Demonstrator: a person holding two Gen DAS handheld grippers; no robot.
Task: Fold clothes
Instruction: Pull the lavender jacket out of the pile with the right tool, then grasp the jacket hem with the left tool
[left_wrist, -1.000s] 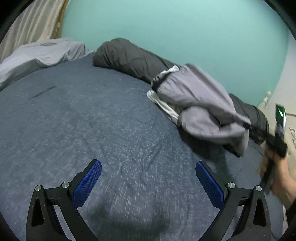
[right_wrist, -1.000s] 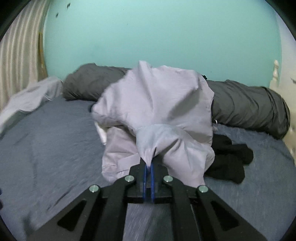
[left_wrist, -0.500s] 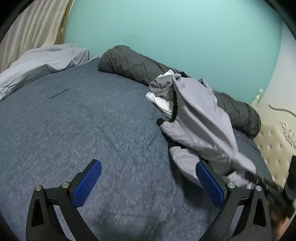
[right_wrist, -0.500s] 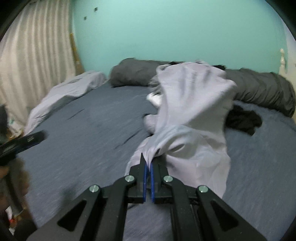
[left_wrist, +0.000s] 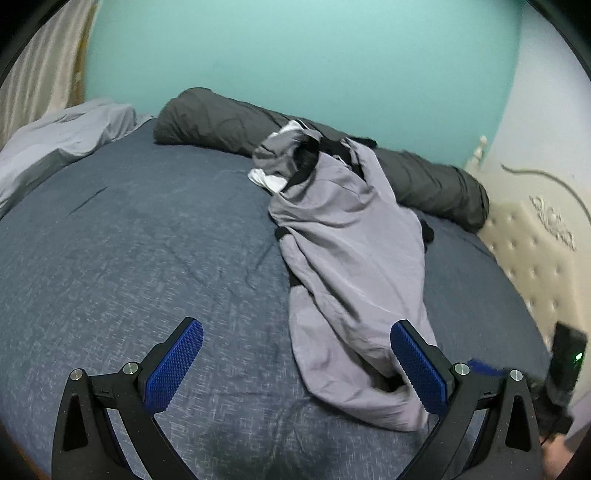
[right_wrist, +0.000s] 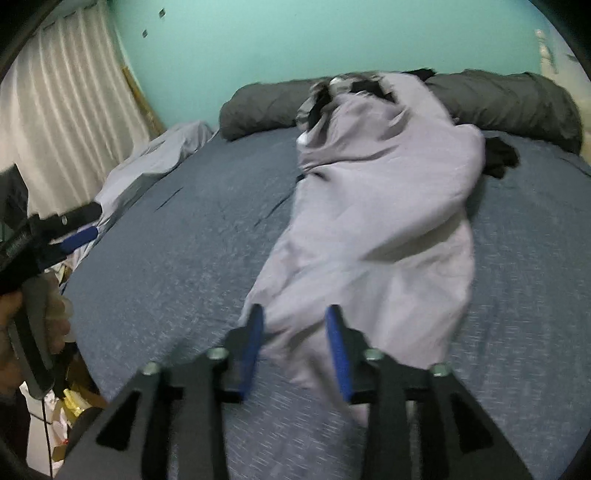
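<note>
While the right tool (right_wrist: 295, 350) is opening its jaws, the grey garment (right_wrist: 388, 221) lies stretched along the blue bed (right_wrist: 166, 277), its near end between the parted pads. Gaping wide, the left tool (left_wrist: 295, 365) holds nothing.

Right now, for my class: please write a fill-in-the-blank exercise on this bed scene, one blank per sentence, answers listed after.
1. The wall behind the bed is painted ____.
2. The garment lying stretched across the bed is light ____.
3. The left gripper has its jaws wide ____.
4. The pads on both grippers are coloured ____.

Answers: turquoise; grey; open; blue
</note>
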